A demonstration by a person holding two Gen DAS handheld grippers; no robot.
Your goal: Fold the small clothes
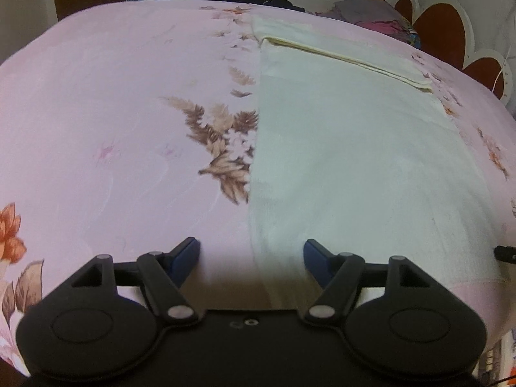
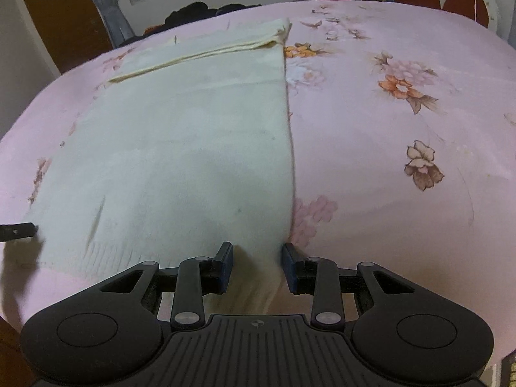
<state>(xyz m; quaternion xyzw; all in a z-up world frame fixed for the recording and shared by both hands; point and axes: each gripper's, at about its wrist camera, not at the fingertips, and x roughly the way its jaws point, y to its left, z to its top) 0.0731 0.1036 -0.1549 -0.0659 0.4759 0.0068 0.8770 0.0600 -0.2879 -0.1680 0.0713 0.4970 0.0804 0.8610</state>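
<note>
The cream cloth [image 1: 354, 161] lay flat on the bed [image 1: 113, 113], spread lengthwise away from both cameras. Its far end was turned back on itself in a narrow band, showing several stacked layer edges. The fabric appeared soft and matte, with a faint ribbed strip along the near hem in the right wrist view and a few small dark specks on its surface. Its long sides ran straight; the surface was largely smooth, with one slight crease near the near left corner [image 2: 96, 219].

The bed was covered by a pink sheet [image 2: 387, 161] printed with brown, orange and pale flowers. A pile of dark and coloured clothing [image 1: 380, 16] sat at the far edge, beside a white and red-brown headboard [image 1: 451, 32].

The left gripper [image 1: 252, 254] was held low at the near edge of the bed, its jaws wide apart and straddling the cloth's left side edge, holding nothing. The right gripper [image 2: 258, 264] was likewise low at the cloth's near right corner, jaws narrower but parted, with cloth lying between them. Both had black linkages with blue pads [image 1: 187, 258].
</note>
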